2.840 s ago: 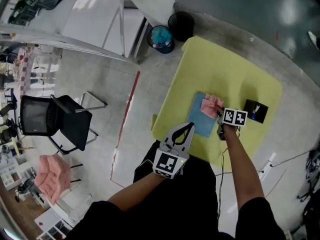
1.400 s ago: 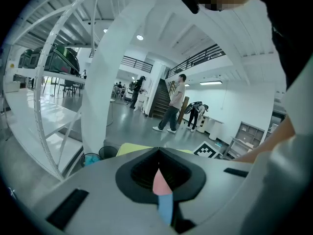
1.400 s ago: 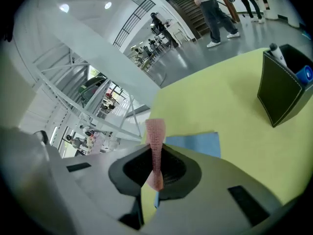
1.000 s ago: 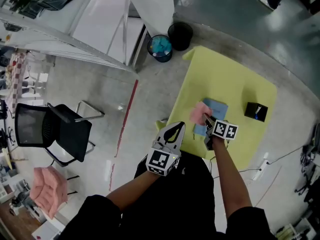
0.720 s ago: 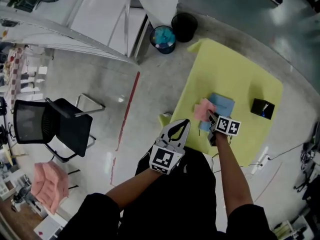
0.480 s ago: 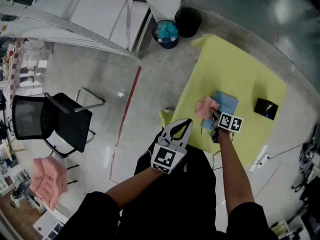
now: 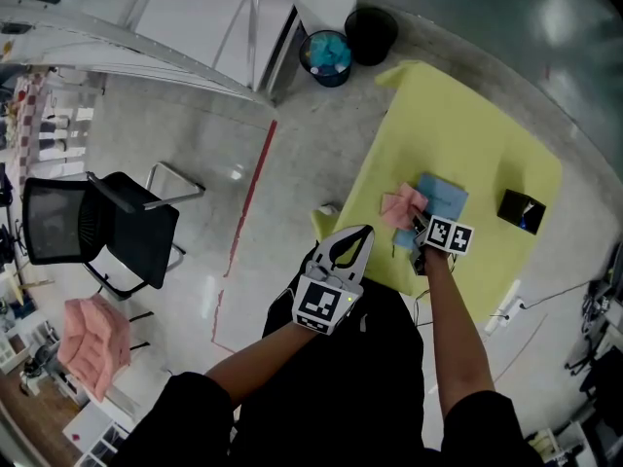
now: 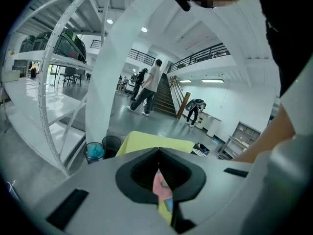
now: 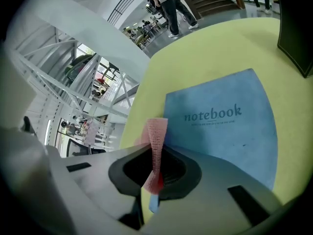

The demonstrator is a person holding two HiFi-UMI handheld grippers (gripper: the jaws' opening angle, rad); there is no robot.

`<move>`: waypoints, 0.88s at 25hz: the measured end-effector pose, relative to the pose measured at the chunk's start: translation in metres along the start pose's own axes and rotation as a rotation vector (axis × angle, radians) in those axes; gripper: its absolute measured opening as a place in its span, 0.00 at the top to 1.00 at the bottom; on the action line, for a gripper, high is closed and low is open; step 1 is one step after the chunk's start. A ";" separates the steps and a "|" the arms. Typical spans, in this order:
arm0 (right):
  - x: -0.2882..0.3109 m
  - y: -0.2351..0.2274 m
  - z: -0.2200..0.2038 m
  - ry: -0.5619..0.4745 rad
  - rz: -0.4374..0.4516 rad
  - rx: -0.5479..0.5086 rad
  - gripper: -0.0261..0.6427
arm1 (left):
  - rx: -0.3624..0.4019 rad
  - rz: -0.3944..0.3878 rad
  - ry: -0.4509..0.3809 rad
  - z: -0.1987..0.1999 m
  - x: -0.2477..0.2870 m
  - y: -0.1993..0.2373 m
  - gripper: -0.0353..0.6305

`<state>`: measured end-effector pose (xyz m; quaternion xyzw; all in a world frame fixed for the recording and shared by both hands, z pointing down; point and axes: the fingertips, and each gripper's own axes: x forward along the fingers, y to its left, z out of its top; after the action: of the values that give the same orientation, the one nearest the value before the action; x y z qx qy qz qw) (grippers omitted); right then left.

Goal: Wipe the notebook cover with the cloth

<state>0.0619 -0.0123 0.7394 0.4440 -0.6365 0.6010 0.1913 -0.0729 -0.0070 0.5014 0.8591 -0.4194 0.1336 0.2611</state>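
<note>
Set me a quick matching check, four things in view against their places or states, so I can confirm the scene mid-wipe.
Things:
1. pink fabric cloth
2. light-blue rectangular notebook
3. small black box
4. left gripper

States:
A. shut, nothing between its jaws
B. flat on the yellow table, cover up
C. pinched in the right gripper
D. near the table edge, apart from the notebook

Pairs: 1-C, 2-B, 3-D, 4-A.

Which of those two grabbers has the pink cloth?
The right gripper: its jaws pinch the cloth by the notebook; the left gripper is shut on nothing.
</note>
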 end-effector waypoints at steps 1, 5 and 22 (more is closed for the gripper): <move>0.000 0.000 0.000 0.001 0.001 0.003 0.90 | 0.000 0.003 -0.002 0.000 0.001 -0.001 0.94; 0.001 -0.001 -0.001 0.002 0.014 0.023 0.90 | -0.002 0.010 -0.004 0.000 0.005 -0.007 0.94; -0.009 -0.014 -0.001 0.040 0.049 0.001 0.90 | 0.038 0.023 -0.030 0.004 0.021 -0.045 0.94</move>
<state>0.0776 -0.0061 0.7406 0.4165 -0.6427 0.6146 0.1890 -0.0243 0.0003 0.4920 0.8611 -0.4304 0.1315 0.2367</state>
